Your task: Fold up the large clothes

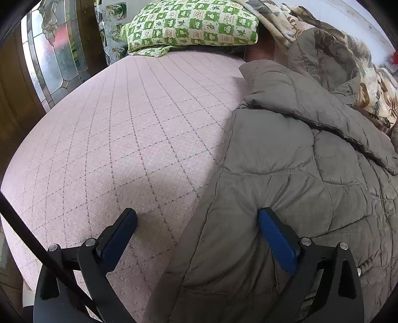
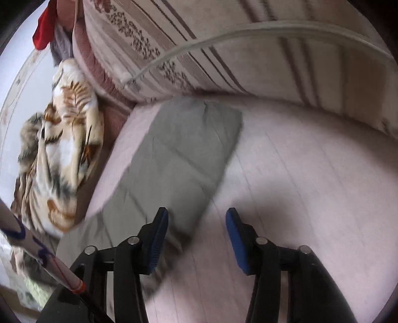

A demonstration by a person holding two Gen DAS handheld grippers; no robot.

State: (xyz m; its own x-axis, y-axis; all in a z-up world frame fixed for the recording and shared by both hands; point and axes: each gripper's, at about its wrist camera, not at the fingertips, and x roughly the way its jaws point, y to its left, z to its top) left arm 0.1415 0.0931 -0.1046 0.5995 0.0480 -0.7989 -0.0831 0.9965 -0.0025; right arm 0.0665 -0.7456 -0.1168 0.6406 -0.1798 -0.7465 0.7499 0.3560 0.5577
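A grey-brown quilted jacket (image 1: 286,154) lies spread on the pink quilted bedspread (image 1: 112,136), filling the right half of the left wrist view. My left gripper (image 1: 197,211) stands wide open astride the jacket's left edge. Its right fingertip (image 1: 266,218) dents the padding and its left fingertip (image 1: 129,218) is over bare bedspread. In the blurred right wrist view, a flat grey part of the jacket (image 2: 179,154) stretches away ahead and to the left. My right gripper (image 2: 197,210) is open above the bedspread (image 2: 298,174) just off that part's near corner, with nothing between its fingers.
A green checked pillow (image 1: 194,22) lies at the head of the bed, with a glazed wooden door (image 1: 49,49) to its left. A leaf-print blanket (image 1: 373,92) is bunched beyond the jacket (image 2: 64,149). A striped cushion (image 2: 248,62) borders the far side. A patterned stick (image 2: 37,248) crosses low left.
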